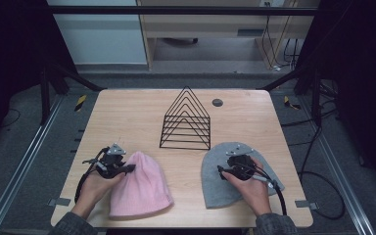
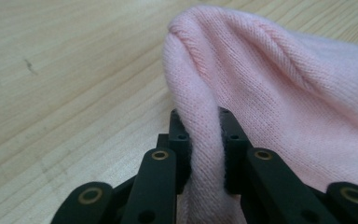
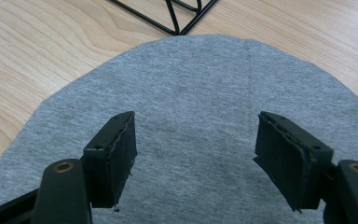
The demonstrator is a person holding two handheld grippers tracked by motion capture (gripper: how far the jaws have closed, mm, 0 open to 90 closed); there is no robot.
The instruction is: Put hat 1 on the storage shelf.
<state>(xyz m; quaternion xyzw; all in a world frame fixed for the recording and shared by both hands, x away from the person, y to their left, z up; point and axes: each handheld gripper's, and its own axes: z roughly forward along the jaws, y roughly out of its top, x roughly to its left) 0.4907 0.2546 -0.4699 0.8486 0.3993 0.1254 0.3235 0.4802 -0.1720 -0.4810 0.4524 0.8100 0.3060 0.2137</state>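
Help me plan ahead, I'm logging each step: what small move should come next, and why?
Probably lift the left gripper: its jaws pinch a fold of the pink knitted beanie. The right gripper hangs open over the flat grey jersey beanie.

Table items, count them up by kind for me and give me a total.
Knit hats: 2, a pink hat pinched in the left gripper and a grey hat under the open right gripper
Black wire racks: 1
Hand-held grippers: 2
Total: 5
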